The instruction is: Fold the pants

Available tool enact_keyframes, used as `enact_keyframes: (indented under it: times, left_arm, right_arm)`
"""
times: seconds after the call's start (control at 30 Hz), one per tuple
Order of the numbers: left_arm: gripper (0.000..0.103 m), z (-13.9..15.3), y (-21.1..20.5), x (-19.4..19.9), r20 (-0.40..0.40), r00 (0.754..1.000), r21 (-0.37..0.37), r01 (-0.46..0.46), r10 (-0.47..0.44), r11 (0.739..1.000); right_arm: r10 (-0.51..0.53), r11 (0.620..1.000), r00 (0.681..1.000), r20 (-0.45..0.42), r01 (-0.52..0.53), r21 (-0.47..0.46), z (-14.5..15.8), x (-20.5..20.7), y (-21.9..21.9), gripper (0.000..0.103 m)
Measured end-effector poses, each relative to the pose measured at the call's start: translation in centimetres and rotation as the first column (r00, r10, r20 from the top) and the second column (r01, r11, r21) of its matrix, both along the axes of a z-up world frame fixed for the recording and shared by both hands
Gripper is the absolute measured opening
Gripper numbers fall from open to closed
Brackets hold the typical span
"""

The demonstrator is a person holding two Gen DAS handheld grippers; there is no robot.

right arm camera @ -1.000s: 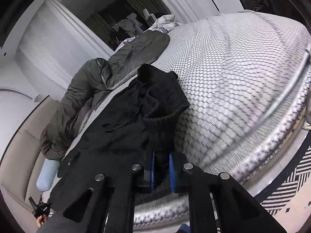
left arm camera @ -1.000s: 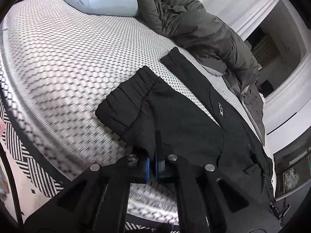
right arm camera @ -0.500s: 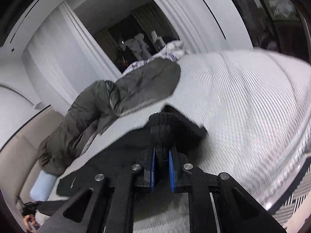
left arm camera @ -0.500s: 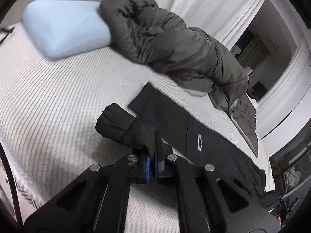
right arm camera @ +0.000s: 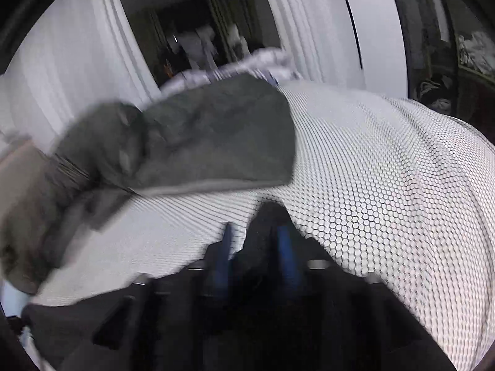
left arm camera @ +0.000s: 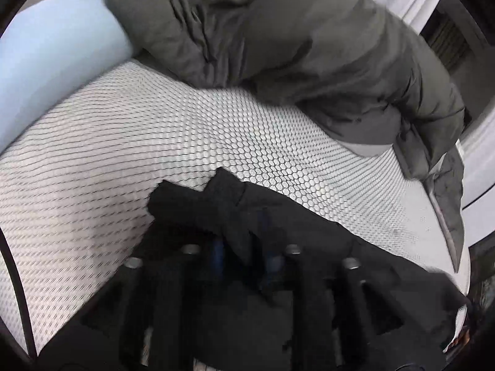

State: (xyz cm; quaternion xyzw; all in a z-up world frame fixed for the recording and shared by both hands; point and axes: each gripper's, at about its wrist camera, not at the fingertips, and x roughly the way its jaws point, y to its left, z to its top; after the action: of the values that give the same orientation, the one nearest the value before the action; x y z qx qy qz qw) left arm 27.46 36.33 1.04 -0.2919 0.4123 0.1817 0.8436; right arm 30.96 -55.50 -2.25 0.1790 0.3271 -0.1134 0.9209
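The black pants (left arm camera: 309, 232) lie on the white honeycomb-patterned bed (left arm camera: 154, 139), with a bunched end folded over on top of the rest. My left gripper (left arm camera: 244, 259) is low over that bunch; its jaws are opening and a fold of black cloth hangs loosely between the blue pads (left arm camera: 218, 256). In the right wrist view, my right gripper (right arm camera: 255, 247) is also opening. A hump of the pants (right arm camera: 266, 219) stands between its pads, and bed cover shows beside the left pad (right arm camera: 224, 247).
A grey padded jacket (left arm camera: 294, 46) is heaped along the bed's far side, close beyond the pants, and shows as a jacket (right arm camera: 201, 139) in the right wrist view too. A light blue pillow (left arm camera: 55, 46) sits at far left. White curtains (right arm camera: 77, 61) and a dark doorway (right arm camera: 198, 31) stand behind.
Both grippers carried the pants' ends across the bed toward the grey jacket, folding them over the rest. Both pairs of jaws, shut on the cloth before, now stand apart.
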Motion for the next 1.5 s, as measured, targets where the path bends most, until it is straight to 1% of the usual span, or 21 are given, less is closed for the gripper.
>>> enact_keyframes:
  times: [0.03, 0.07, 0.1, 0.13, 0.17, 0.2, 0.4, 0.47, 0.53, 0.6, 0.73, 0.8, 0.87, 0.93, 1.0, 1.1, 1.13, 1.2, 1.27, 1.33, 1.5]
  left_arm:
    - [0.036, -0.4, 0.0, 0.6, 0.003, 1.0, -0.012, 0.014, -0.014, 1.0]
    - [0.054, -0.4, -0.1, 1.0, 0.003, 1.0, -0.006, 0.022, -0.022, 1.0]
    - [0.081, -0.2, -0.3, 0.7, 0.009, 1.0, 0.026, 0.014, -0.015, 1.0]
    - [0.094, 0.5, -0.5, 0.4, 0.02, 1.0, 0.082, -0.013, 0.012, 0.997]
    - [0.102, 1.1, -0.6, 0.1, 0.037, 0.999, 0.116, -0.038, 0.034, 0.993]
    - [0.102, 1.7, -0.6, -0.5, 0.062, 0.997, 0.129, -0.043, 0.035, 0.991]
    - [0.102, 3.6, -2.1, -5.8, 0.101, 0.995, 0.107, -0.01, -0.001, 0.994]
    - [0.102, 3.5, -3.2, -8.4, 0.122, 0.992, 0.06, 0.002, -0.009, 0.998]
    - [0.101, 2.5, -4.0, -11.1, 0.136, 0.99, -0.034, 0.029, -0.024, 0.999]
    - [0.084, 0.9, -5.1, -13.2, 0.147, 0.989, -0.152, 0.045, -0.023, 0.987]
    - [0.071, -3.1, -7.7, -13.3, 0.134, 0.987, -0.333, 0.128, -0.088, 0.934]
    - [0.07, -4.4, -8.5, -12.6, 0.116, 0.989, -0.36, 0.131, -0.095, 0.924]
    - [0.068, -4.6, -8.8, -12.0, 0.149, 0.986, -0.335, 0.119, -0.072, 0.935]
    - [0.056, -4.6, -8.5, -10.8, 0.16, 0.986, -0.315, 0.105, -0.056, 0.943]
    - [0.031, -4.9, -8.0, -9.6, 0.146, 0.988, -0.311, 0.084, -0.04, 0.947]
    - [0.015, -6.2, -7.0, -7.8, 0.134, 0.991, -0.351, 0.044, 0.003, 0.935]
    - [0.013, -6.2, -6.7, -7.5, 0.139, 0.99, -0.351, 0.034, 0.017, 0.936]
    - [0.01, -5.8, -6.6, -7.2, 0.146, 0.989, -0.323, 0.032, 0.017, 0.946]
    - [0.009, -4.9, -6.7, -7.7, 0.152, 0.988, -0.295, 0.028, 0.018, 0.955]
    - [0.008, -4.3, -6.7, -8.4, 0.16, 0.987, -0.281, 0.036, 0.01, 0.959]
    - [0.009, -2.4, -7.5, -15.1, 0.167, 0.985, -0.205, 0.063, -0.028, 0.977]
  right_arm:
    - [-0.007, 1.0, 1.0, -0.019, 0.007, -0.01, -0.5, 0.9, 0.0, 0.058]
    - [-0.019, 1.0, 0.999, -0.039, 0.018, -0.022, -0.9, 1.6, -0.1, 0.058]
    - [-0.024, 0.999, 0.999, -0.047, 0.023, -0.022, -1.2, 1.7, -0.4, 0.06]
    - [-0.013, 1.0, 0.999, -0.038, 0.012, -0.012, -1.4, 1.3, -0.6, 0.063]
    - [0.004, 1.0, 1.0, -0.027, -0.004, -0.002, -1.5, 0.8, -0.8, 0.074]
    - [0.02, 1.0, 1.0, -0.016, -0.02, 0.002, -1.5, 0.1, -0.9, 0.081]
    - [0.102, 0.993, 0.994, 0.039, -0.104, 0.06, -1.4, -7.3, -1.6, 0.091]
    - [0.131, 0.986, 0.99, 0.051, -0.135, 0.095, -1.6, -10.5, -1.5, 0.092]
    - [0.143, 0.98, 0.987, 0.068, -0.151, 0.129, -1.6, -13.1, -1.5, 0.093]
    - [0.142, 0.97, 0.986, 0.089, -0.157, 0.188, -2.0, -16.0, -1.5, 0.095]
    - [0.198, 0.93, 0.977, 0.076, -0.212, 0.302, -3.8, -19.4, -1.1, 0.095]
    - [0.2, 0.911, 0.978, 0.067, -0.21, 0.355, -5.0, -20.4, -1.3, 0.095]
    - [0.203, 0.883, 0.978, 0.046, -0.203, 0.423, -6.1, -20.8, -1.8, 0.092]
    - [0.233, 0.844, 0.972, 0.041, -0.222, 0.489, -7.3, -20.8, -1.8, 0.088]
    - [0.264, 0.824, 0.964, 0.042, -0.248, 0.51, -8.1, -20.2, -1.3, 0.088]
    - [0.288, 0.818, 0.957, 0.037, -0.266, 0.51, -8.8, -17.7, 0.0, 0.084]
    - [0.292, 0.821, 0.956, 0.034, -0.268, 0.504, -8.9, -16.6, 0.5, 0.076]
    - [0.278, 0.842, 0.961, 0.0, -0.244, 0.482, -9.5, -14.0, 1.3, 0.016]
    - [0.274, 0.817, 0.962, -0.001, -0.232, 0.527, -10.4, -11.9, 1.4, 0.008]
    - [0.247, 0.835, 0.969, 0.011, -0.219, 0.505, -10.0, -11.8, 1.8, 0.006]
    - [0.255, 0.853, 0.963, 0.087, -0.266, 0.448, -7.5, -16.9, 1.6, 0.002]
